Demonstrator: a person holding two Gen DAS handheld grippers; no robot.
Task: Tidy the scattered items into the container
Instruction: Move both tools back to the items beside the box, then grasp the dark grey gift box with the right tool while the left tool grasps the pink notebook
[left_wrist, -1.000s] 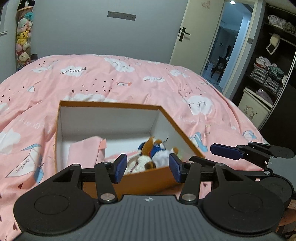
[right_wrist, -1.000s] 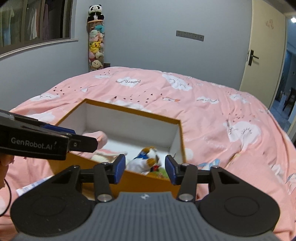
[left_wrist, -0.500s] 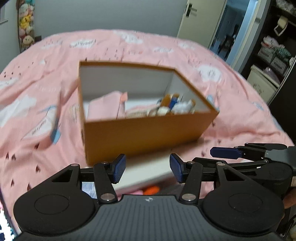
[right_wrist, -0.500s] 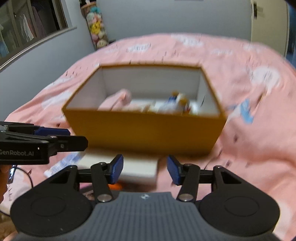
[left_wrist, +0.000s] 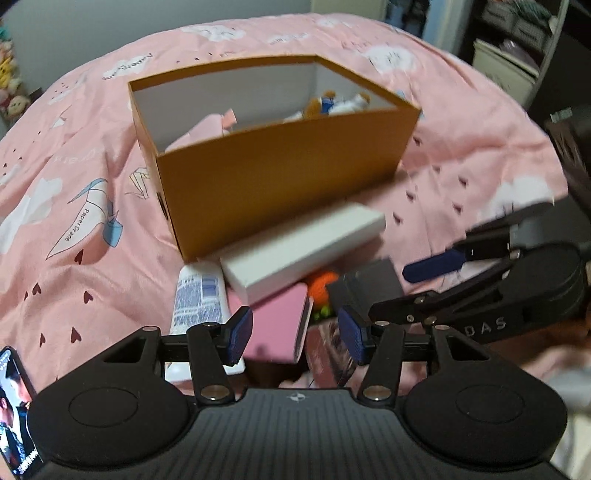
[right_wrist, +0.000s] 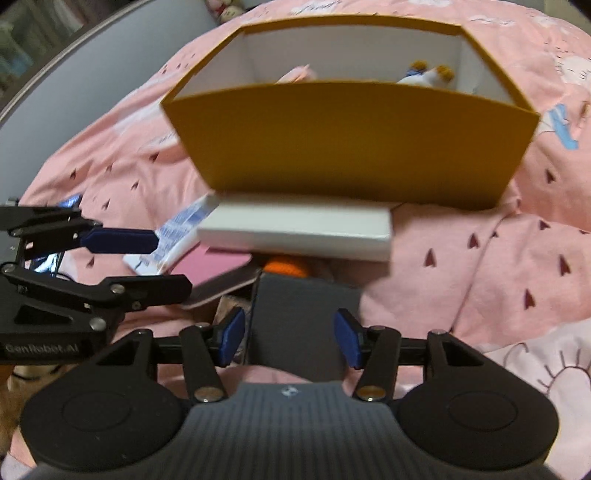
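An orange box (left_wrist: 280, 170) with white inside stands on the pink bed and holds a plush toy (left_wrist: 332, 105) and a pink item (left_wrist: 207, 129). In front of it lie a white flat box (left_wrist: 303, 247), a white tube (left_wrist: 197, 295), a pink notebook (left_wrist: 277, 328), an orange knitted toy (left_wrist: 323, 282) and a dark grey box (left_wrist: 365, 288). My left gripper (left_wrist: 295, 336) is open above the pink notebook. My right gripper (right_wrist: 290, 338) is open around the dark grey box (right_wrist: 306, 325), jaws apart from its sides. The orange box (right_wrist: 351, 147) fills the right wrist view.
The pink quilt (left_wrist: 74, 184) covers the bed all around. A phone screen (left_wrist: 14, 406) shows at the lower left edge. Shelves and a white bin (left_wrist: 506, 70) stand at the far right, past the bed edge.
Both grippers have pulled back from over the box and dropped toward the pile in front of it. The scattered items have come into view. Both stay open.
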